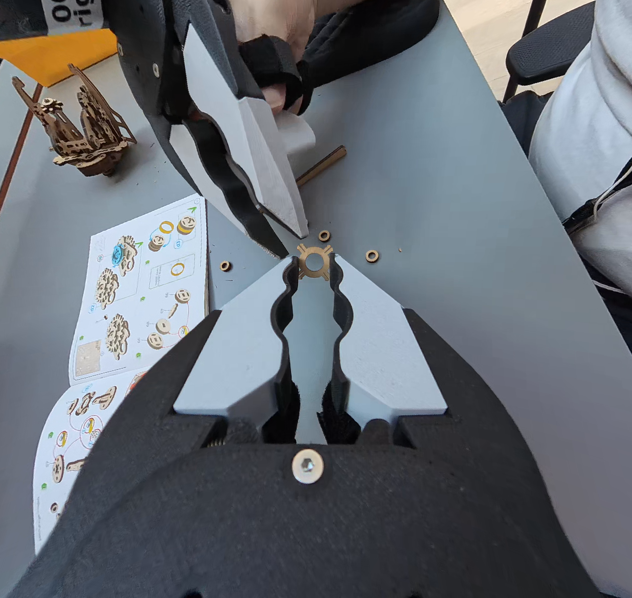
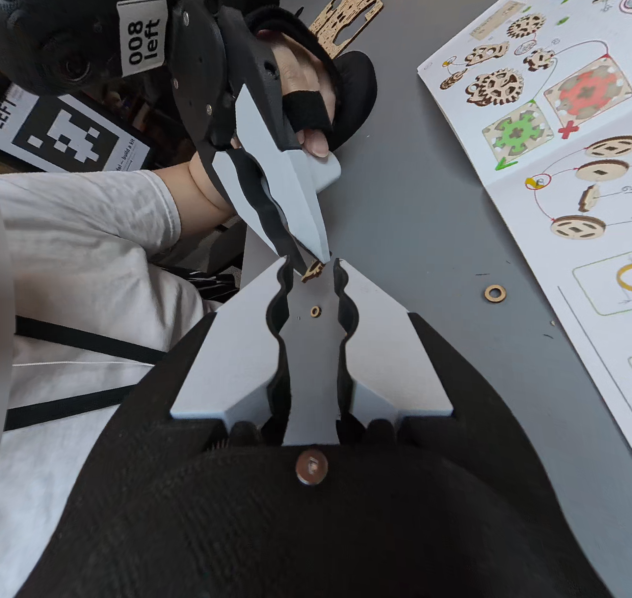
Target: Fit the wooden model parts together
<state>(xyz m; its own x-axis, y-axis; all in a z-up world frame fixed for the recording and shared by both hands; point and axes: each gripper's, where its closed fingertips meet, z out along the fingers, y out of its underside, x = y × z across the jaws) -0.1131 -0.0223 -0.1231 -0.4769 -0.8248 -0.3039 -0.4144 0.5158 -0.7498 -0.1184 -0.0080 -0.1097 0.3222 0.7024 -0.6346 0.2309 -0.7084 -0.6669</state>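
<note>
A grey tabletop [image 1: 427, 205] carries a white illustrated instruction sheet [image 1: 143, 290], and beyond it stands a half-built brown wooden model [image 1: 82, 130]. The left gripper [image 1: 314, 262] pinches a flat round wooden ring with notched tabs [image 1: 314, 262] between its fingertips, lifted at table centre. The right gripper [image 2: 312, 266] hangs narrowly parted, holding nothing, its tips just beside that ring. Tiny wooden washers [image 1: 372, 256] lie scattered close by

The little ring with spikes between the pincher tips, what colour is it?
Light tan wood with darker brown edges. The ring shows best in the left wrist view, held by the left gripper.
</note>
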